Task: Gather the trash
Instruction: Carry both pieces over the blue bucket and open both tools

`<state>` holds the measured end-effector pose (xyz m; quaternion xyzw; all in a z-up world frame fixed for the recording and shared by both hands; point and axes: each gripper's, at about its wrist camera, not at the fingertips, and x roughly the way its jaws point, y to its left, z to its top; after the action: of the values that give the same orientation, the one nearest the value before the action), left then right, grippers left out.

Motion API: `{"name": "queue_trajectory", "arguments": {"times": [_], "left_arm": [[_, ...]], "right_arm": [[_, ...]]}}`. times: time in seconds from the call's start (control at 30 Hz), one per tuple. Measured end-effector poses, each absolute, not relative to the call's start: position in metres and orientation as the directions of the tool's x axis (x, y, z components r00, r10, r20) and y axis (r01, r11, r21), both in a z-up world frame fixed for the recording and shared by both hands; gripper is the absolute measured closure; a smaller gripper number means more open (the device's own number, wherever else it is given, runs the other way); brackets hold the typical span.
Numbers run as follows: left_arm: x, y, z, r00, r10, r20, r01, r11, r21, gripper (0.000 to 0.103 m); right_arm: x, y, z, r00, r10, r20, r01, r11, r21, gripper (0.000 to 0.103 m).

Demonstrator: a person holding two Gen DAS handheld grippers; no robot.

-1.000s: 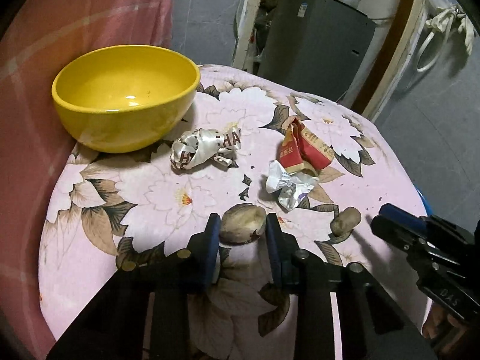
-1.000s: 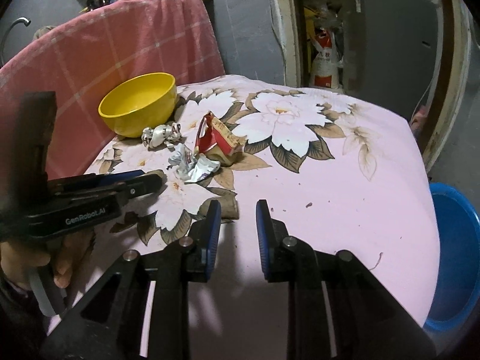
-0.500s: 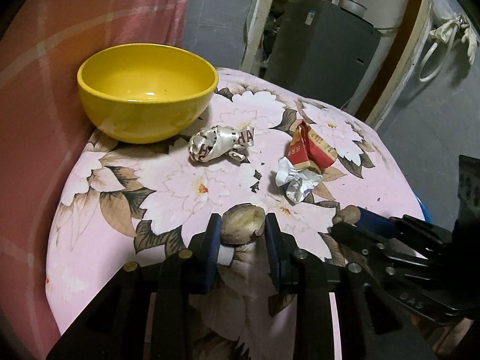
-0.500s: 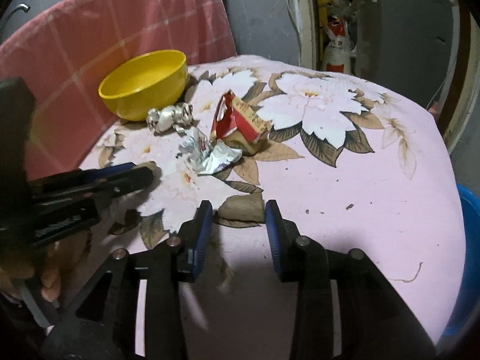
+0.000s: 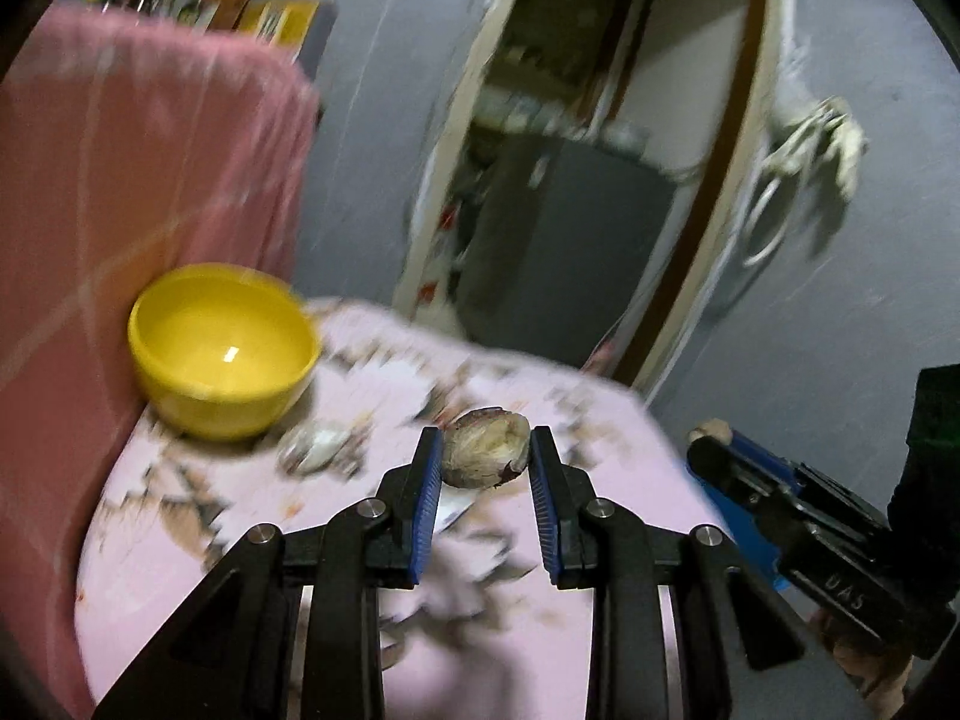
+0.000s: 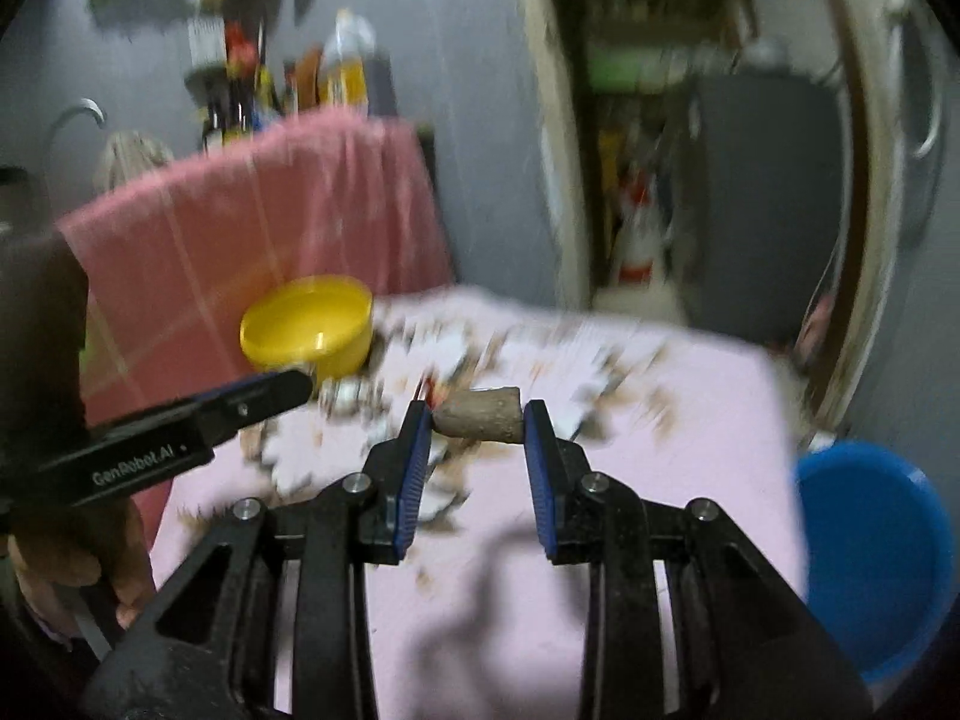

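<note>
Both scraps lifted off the floral tablecloth (image 5: 630, 480) since earlier, left gripper (image 5: 485, 450) clamping rounded brown husk (image 5: 486, 447), right gripper (image 6: 477, 420) just closing, pinching brown chunk (image 6: 480, 414), yellow bowl (image 5: 222, 348) apparently unfilled, blue tub (image 6: 876, 552) beside table, contents unclear.

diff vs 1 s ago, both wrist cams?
The right hand-held gripper, empty a second ago, moved onto the brown scrap; its jaws have just been closing on it and now hold it raised off the floral cloth. The left hand-held gripper kept its rounded husk and lifted too. Both cameras tilted up. The yellow bowl, silver wrapper and blue basin stayed put.
</note>
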<state>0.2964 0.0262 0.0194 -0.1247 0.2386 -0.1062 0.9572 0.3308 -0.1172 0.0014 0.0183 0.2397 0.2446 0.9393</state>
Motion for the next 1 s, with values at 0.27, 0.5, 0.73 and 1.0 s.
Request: {"name": "queue_trajectory", "arguments": {"times": [0.27, 0.5, 0.73, 1.0], "left_arm": [[0.287, -0.032, 0.071, 0.910, -0.332, -0.246, 0.275, 0.931, -0.239, 0.079], [0.277, -0.089, 0.101, 0.898, -0.409, -0.160, 0.382, 0.908, -0.173, 0.078], [0.281, -0.142, 0.108, 0.858, -0.487, -0.161, 0.473, 0.873, -0.117, 0.078], [0.293, -0.200, 0.097, 0.804, -0.557, -0.210, 0.555, 0.829, -0.072, 0.078]], "right_arm": [[0.286, -0.179, 0.062, 0.914, 0.369, -0.168, -0.355, 0.929, 0.105, 0.064], [0.264, -0.231, 0.088, 0.963, 0.266, -0.052, -0.261, 0.961, 0.092, 0.064], [0.249, -0.286, 0.090, 0.984, 0.175, -0.029, -0.170, 0.977, 0.125, 0.064], [0.243, -0.334, 0.073, 0.993, 0.099, -0.067, -0.087, 0.983, 0.162, 0.064]]}}
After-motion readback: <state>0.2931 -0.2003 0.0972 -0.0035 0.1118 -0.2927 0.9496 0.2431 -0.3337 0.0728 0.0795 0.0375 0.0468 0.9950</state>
